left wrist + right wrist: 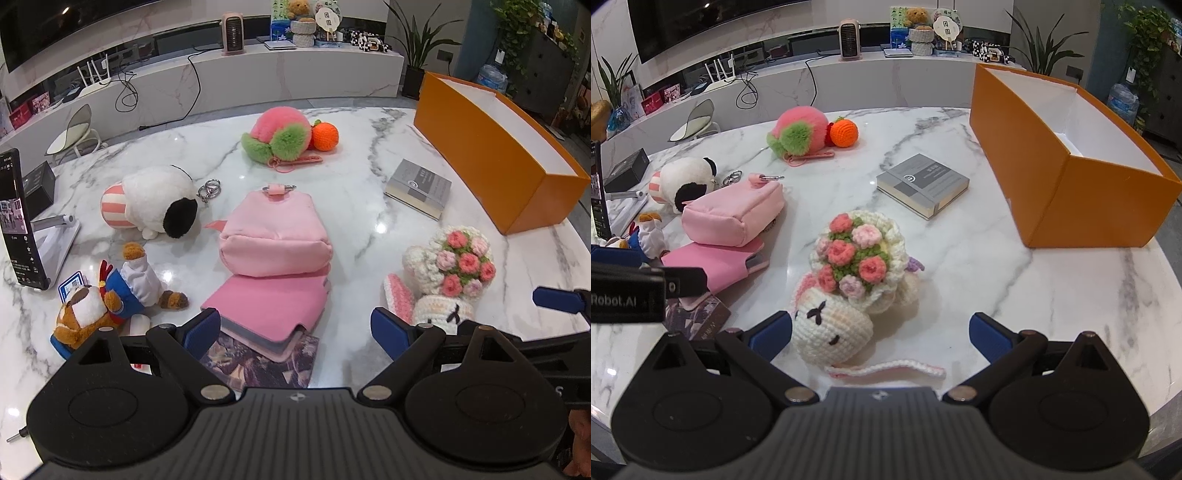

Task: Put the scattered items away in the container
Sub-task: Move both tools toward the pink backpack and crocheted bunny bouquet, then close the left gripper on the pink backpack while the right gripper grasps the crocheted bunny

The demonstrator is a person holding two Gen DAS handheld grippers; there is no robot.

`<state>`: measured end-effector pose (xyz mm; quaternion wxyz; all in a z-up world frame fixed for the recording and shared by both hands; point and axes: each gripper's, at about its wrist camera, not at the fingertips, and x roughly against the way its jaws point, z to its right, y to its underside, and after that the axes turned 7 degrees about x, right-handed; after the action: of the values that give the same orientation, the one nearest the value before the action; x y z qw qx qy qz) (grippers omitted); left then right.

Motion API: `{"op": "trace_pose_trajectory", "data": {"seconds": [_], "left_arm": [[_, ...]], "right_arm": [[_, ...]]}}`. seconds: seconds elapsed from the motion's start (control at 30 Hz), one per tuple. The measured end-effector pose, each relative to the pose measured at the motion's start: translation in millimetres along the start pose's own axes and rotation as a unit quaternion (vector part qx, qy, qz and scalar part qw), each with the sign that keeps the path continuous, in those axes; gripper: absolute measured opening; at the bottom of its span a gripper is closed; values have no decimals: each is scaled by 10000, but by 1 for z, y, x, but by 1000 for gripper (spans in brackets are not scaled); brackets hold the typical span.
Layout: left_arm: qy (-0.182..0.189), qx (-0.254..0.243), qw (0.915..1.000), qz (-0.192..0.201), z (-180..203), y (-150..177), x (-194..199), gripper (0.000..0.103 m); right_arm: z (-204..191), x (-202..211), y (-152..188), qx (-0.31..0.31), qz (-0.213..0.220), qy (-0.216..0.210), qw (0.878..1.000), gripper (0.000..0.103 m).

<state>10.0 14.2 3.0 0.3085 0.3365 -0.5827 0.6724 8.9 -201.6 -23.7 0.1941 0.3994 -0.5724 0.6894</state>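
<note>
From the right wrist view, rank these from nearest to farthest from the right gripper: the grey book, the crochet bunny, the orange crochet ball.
Measured from the right gripper:
1. crochet bunny, its head right by the left finger, in the middle foreground.
2. grey book, farther up the table, slightly right of centre.
3. orange crochet ball, near the far table edge, beside the pink and green plush.

The left gripper [295, 328] is held low and level, its 2 blue-padded fingers [201, 328] spread wide apart with nothing between them. The right gripper [881, 332] is in the same attitude, jaws fully parted and gripping nothing. Both units sit side by side, the right gripper's finger visible at the right edge of the left wrist view.
</note>
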Motion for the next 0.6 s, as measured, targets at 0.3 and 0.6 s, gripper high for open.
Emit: {"op": "trace_pose_trajectory", "data": {"seconds": [0.3, 0.6], "left_arm": [[97, 160, 9997, 141, -15, -10, -8, 103], [21, -84, 9998, 202, -11, -11, -21, 103]], "right_arm": [[0, -4, -1, -64, -32, -16, 10000, 103], [0, -10, -1, -98, -74, -30, 9999, 103]]}}
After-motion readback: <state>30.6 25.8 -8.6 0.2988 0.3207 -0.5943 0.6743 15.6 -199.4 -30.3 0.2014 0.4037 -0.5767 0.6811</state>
